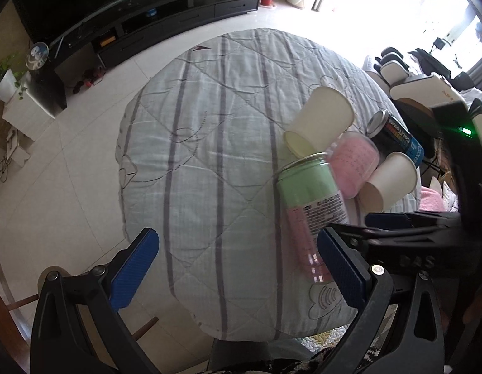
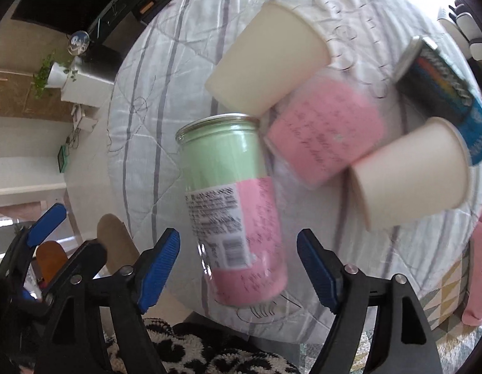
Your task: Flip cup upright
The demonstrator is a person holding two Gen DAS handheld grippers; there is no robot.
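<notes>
Two white paper cups lie on their sides on the round quilt-covered table [image 1: 209,155]. One cup [image 1: 322,121] [image 2: 265,62] lies further back; the other [image 1: 390,180] [image 2: 412,174] lies to the right. A green-and-pink can [image 1: 309,205] [image 2: 231,199] and a pink can [image 1: 353,162] [image 2: 325,127] lie between them. My right gripper [image 2: 237,268] is open, its blue pads on either side of the green-and-pink can's near end, not touching. My left gripper [image 1: 237,271] is open and empty over the quilt, left of that can.
A dark can with a blue label [image 1: 399,137] [image 2: 443,90] lies at the far right of the table. A black TV stand [image 1: 147,28] and potted plants [image 1: 7,84] stand beyond on the tiled floor. Chairs [image 1: 412,81] sit at the right.
</notes>
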